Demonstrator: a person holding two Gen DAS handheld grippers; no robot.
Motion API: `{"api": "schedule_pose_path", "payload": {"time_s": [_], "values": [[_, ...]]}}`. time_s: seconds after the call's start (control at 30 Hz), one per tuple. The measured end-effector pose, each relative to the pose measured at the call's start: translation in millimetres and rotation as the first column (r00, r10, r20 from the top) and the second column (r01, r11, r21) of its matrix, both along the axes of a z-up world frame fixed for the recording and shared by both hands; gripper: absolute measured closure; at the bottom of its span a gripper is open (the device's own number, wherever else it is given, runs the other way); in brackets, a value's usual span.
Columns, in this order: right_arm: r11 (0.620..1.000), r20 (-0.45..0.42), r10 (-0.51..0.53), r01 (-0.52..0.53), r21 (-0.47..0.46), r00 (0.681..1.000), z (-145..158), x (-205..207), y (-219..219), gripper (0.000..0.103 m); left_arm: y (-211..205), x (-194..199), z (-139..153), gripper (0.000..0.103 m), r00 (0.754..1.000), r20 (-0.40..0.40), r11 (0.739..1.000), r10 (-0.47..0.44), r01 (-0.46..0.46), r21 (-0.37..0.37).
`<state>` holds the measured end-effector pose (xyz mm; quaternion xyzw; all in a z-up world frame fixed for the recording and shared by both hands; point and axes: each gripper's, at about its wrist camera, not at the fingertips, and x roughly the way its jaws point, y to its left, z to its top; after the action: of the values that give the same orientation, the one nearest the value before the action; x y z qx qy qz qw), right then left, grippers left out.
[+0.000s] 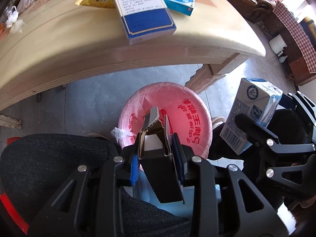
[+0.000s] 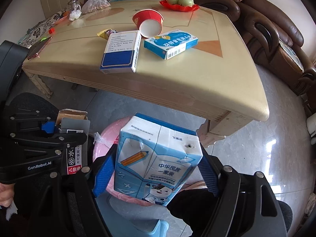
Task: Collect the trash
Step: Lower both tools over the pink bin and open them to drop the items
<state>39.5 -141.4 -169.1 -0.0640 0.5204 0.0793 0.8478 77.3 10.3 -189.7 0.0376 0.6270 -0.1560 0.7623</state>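
Left tool [image 1: 156,148]: jaws narrow, clamped on a flattened black cardboard box [image 1: 158,169] with torn corrugated flaps. Its long axis runs along the fingers, open flap end pointing down toward the pink-lined bin [image 1: 195,106] directly beneath.

Right tool [image 2: 156,169]: jaws wide, blue ribbed pads [image 2: 103,174] pressing the two narrow sides of a milk carton [image 2: 158,162]. Carton is blue and white printed paperboard, rectangular and dented, with a punctured straw hole in its top face. Long axis lies along the fingers, top end pointing away from the camera; it hangs above the bin, partly hiding it.

Bin: round, lined with a thin pink plastic bag bearing red print, standing on grey glossy floor tiles beside the counter's carved leg.

Counter [image 2: 217,75]: low, cream lacquered top with rounded edge and inlaid tan triangles. On it lie a white-and-blue box [image 2: 120,51], a light blue box [image 2: 170,43], a tipped red paper cup [image 2: 149,22] and a yellow wrapper [image 2: 106,33].

Brown leather sofa [image 2: 272,31] stands behind the counter.
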Motion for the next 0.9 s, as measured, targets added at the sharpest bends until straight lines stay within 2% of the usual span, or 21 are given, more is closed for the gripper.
{"api": "schedule_pose_path", "payload": {"time_s": [0.3, 0.63, 0.9], "values": [[0.999, -0.063, -0.036, 0.036, 0.0, 0.997, -50.6, 12.4, -0.8, 0.028, 7.9, 23.8, -44.2, 0.073, 0.996, -0.062, 0.998, 0.06, -0.059, 0.014], [1.0, -0.149, -0.009, 0.005, -0.024, 0.989, -105.4, 25.6, 10.2, 0.028, 2.9, 39.5, -87.8, 0.073, 0.983, -0.158, 0.995, 0.094, -0.089, 0.04], [1.0, -0.197, 0.004, -0.008, -0.018, 0.98, -124.7, 33.3, 11.2, 0.028, -3.5, 44.4, -108.0, 0.073, 0.975, -0.208, 0.995, 0.08, -0.068, 0.068]]}}
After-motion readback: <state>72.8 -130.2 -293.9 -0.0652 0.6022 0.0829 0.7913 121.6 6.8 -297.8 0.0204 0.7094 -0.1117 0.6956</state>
